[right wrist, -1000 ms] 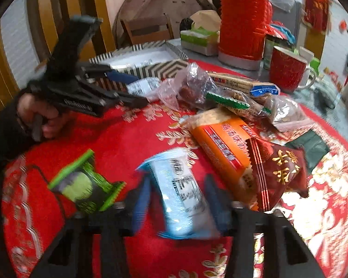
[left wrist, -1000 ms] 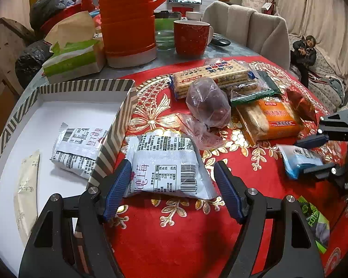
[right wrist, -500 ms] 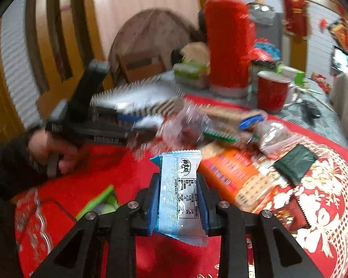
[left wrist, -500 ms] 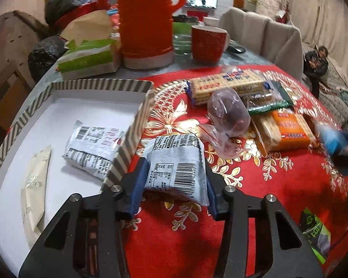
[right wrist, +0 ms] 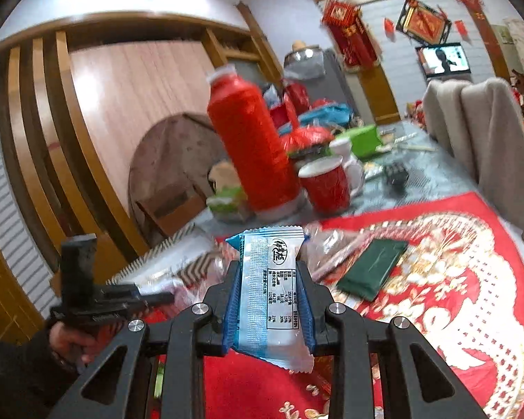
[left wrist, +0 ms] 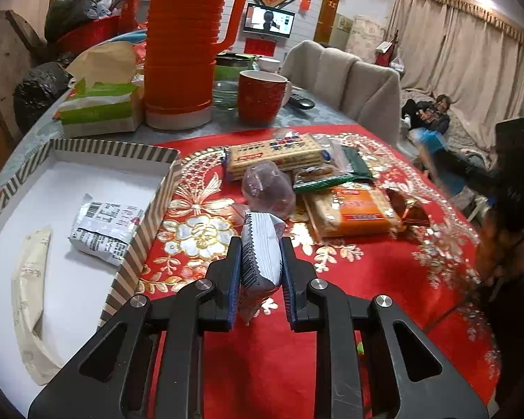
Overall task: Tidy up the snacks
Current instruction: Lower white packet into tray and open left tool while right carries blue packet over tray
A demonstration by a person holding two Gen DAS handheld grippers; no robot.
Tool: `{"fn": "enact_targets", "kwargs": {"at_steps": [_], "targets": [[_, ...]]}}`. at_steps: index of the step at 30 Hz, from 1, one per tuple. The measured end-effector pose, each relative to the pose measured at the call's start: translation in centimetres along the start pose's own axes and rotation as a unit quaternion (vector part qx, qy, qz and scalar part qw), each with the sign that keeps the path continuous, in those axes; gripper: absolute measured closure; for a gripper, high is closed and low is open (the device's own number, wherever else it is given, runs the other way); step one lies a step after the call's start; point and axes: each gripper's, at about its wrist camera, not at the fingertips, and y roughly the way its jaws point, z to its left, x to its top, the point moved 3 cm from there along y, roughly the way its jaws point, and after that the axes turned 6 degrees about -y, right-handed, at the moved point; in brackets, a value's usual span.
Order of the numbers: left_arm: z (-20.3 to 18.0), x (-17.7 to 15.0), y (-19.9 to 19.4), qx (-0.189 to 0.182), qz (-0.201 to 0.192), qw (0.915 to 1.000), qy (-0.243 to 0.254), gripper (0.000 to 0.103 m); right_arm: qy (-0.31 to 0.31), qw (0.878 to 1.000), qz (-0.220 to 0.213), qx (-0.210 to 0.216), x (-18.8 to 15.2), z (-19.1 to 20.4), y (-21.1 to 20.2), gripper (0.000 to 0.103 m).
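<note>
In the left wrist view, a white snack packet [left wrist: 260, 255] is pinched by the left gripper [left wrist: 260, 281] above the red tablecloth [left wrist: 366, 272]. Two packets already lie in the striped box [left wrist: 146, 216]; several snacks [left wrist: 349, 206] remain outside.

In the right wrist view, a blue packet [right wrist: 270, 286] is clamped by the right gripper [right wrist: 269, 305], lifted over a cluttered dining-room table.

The crinkled white plastic snack packet [left wrist: 261, 244] looks glossy between matt black plastic fingers [left wrist: 227, 279] with blue ridged pads. The shiny blue-and-silver foil wrapper [right wrist: 270, 289] is smooth. The red cloth table cover [left wrist: 366, 279] carries glinting gold embroidery. The striped cardboard box [left wrist: 146, 241] is matt, its floor plain white.
</note>
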Motion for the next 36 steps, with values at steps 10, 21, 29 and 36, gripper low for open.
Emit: {"fn": "enact_targets", "kwargs": {"at_steps": [10,21,29,36], "targets": [[0.4,0.5,-1.8,-0.043,-0.014,0.9987,-0.024,0.084,0.062,0.991,-0.037,0.111,0.3,3.7,0.2,0.074],[3.1,2.1,-5.3,-0.027,-0.067,0.9961,-0.051,0.084,0.089,0.983,0.02,0.157,0.6,12.2,7.5,0.074],[11.2,3.6,-9.3,0.051,-0.121,0.9808,-0.144,0.084,0.063,0.991,0.068,0.098,1.3,14.9,12.5,0.074],[17.3,2.6,-9.6,0.159,-0.102,0.9619,-0.197,0.085,0.023,0.988,0.151,0.023,1.7,17.9,19.1,0.074]]}}
